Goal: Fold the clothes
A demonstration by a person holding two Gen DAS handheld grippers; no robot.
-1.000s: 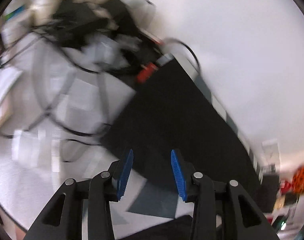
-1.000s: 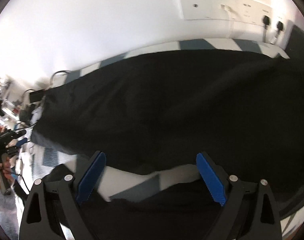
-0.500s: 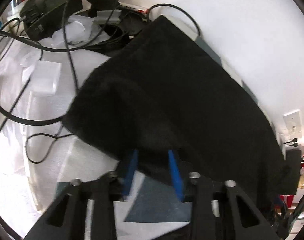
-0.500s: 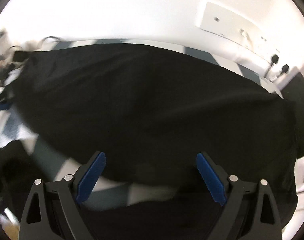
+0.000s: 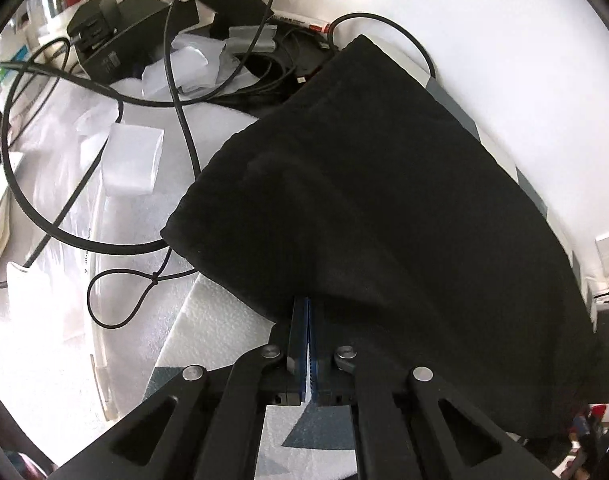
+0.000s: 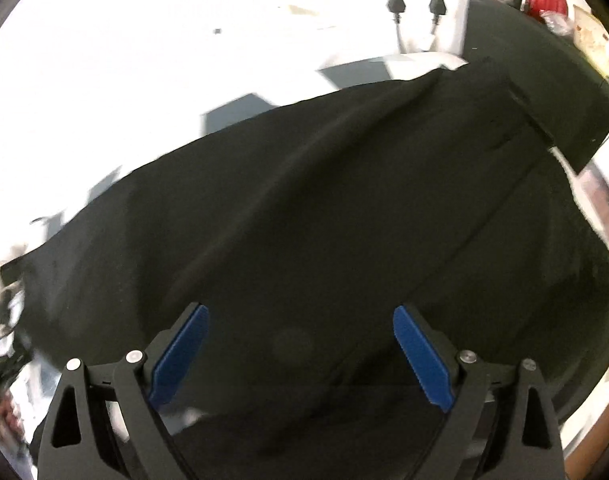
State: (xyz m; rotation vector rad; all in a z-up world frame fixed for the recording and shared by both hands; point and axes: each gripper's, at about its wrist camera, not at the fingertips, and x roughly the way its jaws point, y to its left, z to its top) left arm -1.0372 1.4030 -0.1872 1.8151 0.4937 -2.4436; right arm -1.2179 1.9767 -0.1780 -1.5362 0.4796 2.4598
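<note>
A black garment (image 5: 384, 208) lies spread on a white and grey patterned table, and it fills most of the right wrist view (image 6: 324, 232). My left gripper (image 5: 307, 304) is shut on the garment's near edge, its blue pads pressed together with the cloth draped over their tips. My right gripper (image 6: 300, 320) hangs open above the garment, its blue pads (image 6: 422, 360) wide apart with only flat cloth below them.
Black cables (image 5: 176, 80), a black box (image 5: 116, 44) and clear plastic packets (image 5: 132, 164) crowd the table to the left of the garment. A white wall with plugged sockets (image 6: 416, 6) runs behind. A black box (image 6: 544, 76) sits at the garment's far right.
My left gripper closed onto the garment's near edge and stayed shut. My right gripper, still open, swept to the right over the garment toward the sockets and the black box.
</note>
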